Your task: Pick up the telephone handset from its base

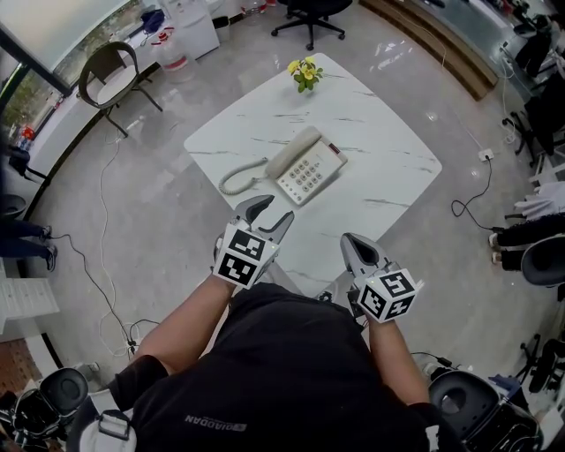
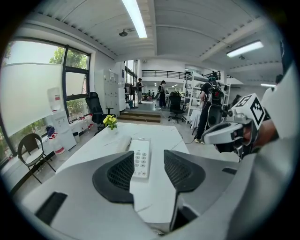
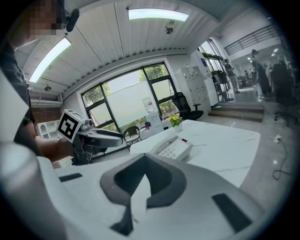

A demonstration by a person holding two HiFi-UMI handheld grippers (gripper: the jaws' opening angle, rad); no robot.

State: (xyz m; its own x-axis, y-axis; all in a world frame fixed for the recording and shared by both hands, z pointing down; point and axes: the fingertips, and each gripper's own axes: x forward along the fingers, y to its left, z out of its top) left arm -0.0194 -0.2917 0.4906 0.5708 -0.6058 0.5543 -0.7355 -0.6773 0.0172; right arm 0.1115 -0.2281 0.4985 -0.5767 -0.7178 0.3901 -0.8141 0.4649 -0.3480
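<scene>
A cream telephone (image 1: 309, 172) sits on the white marble table (image 1: 388, 168). Its handset (image 1: 296, 152) rests in the cradle on the left side, with a coiled cord (image 1: 237, 179) trailing off to the left. My left gripper (image 1: 270, 217) hovers over the near table edge, short of the phone, open with nothing between its fingers. In the left gripper view the keypad (image 2: 141, 158) shows through the gap of the left gripper (image 2: 149, 165), with the handset (image 2: 121, 143) to its left. My right gripper (image 1: 355, 245) stays back at the table's near edge, shut and empty; its tips meet in the right gripper (image 3: 145, 164) view.
A small pot of yellow flowers (image 1: 305, 74) stands at the far corner of the table. A chair (image 1: 110, 79) is at the far left and an office chair (image 1: 311, 16) beyond the table. Cables run over the floor (image 1: 468, 199) on both sides.
</scene>
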